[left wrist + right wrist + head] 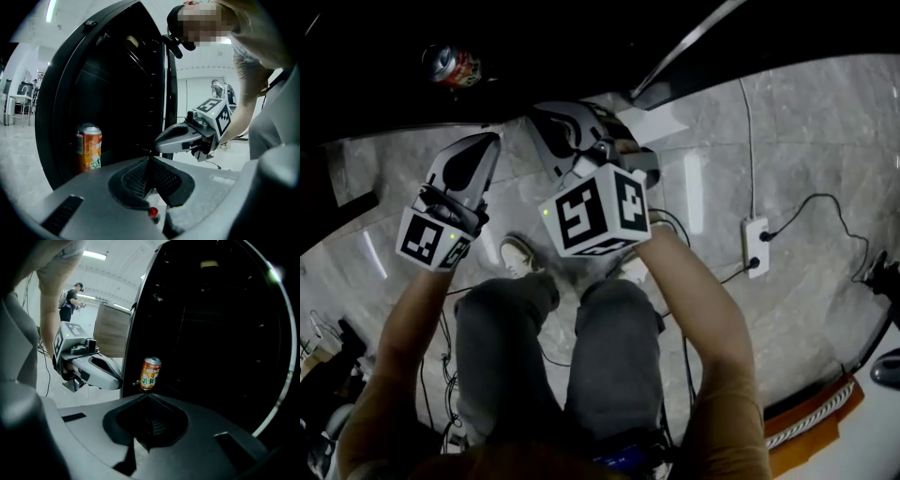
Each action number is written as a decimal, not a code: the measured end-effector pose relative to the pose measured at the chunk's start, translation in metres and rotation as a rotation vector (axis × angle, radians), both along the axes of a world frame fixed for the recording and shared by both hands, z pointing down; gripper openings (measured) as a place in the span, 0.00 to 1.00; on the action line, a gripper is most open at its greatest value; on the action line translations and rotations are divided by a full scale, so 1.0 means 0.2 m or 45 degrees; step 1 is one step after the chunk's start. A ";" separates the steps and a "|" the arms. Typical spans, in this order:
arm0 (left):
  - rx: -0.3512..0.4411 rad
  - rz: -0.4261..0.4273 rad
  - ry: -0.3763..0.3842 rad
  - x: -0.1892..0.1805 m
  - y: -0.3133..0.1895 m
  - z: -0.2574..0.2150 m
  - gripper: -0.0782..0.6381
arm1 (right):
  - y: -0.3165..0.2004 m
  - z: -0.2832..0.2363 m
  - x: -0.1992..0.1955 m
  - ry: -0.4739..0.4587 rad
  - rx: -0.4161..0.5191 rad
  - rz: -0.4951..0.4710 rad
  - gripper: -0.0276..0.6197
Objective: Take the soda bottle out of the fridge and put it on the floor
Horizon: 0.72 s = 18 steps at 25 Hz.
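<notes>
L gripper (150,159), R gripper (149,398) clenched empty, marble floor (806,131), cables (811,200), soda can (452,66) in fridge (211,333)

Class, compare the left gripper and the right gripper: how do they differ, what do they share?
The right gripper points straight at the soda can; the left gripper points to the can's right. In the head view the right gripper's marker cube looks larger than the left gripper's cube. Both are shut and empty.

Orange soda can (150,373) stands upright inside the dark, open fridge (211,333).
</notes>
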<state>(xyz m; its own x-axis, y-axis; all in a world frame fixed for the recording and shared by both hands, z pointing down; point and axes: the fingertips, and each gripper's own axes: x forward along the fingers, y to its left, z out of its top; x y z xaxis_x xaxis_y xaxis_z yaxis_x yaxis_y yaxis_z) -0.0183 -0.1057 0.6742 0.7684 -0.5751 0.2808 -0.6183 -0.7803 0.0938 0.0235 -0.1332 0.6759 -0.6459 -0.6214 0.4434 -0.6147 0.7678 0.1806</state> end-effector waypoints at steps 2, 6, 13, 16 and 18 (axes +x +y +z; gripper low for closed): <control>-0.018 -0.007 0.041 0.03 0.02 -0.14 0.11 | 0.02 -0.08 0.03 -0.014 -0.021 0.033 0.04; -0.011 -0.027 0.059 0.05 0.05 -0.41 0.11 | 0.08 -0.28 0.05 -0.059 -0.052 0.095 0.04; -0.050 -0.040 0.068 0.15 0.15 -0.82 0.11 | 0.25 -0.72 0.03 -0.085 -0.092 0.094 0.04; -0.064 -0.029 0.059 0.18 0.23 -1.02 0.11 | 0.29 -0.94 0.06 -0.110 -0.097 0.118 0.04; -0.056 -0.016 0.040 0.20 0.27 -1.17 0.11 | 0.30 -1.11 0.08 -0.126 -0.089 0.148 0.04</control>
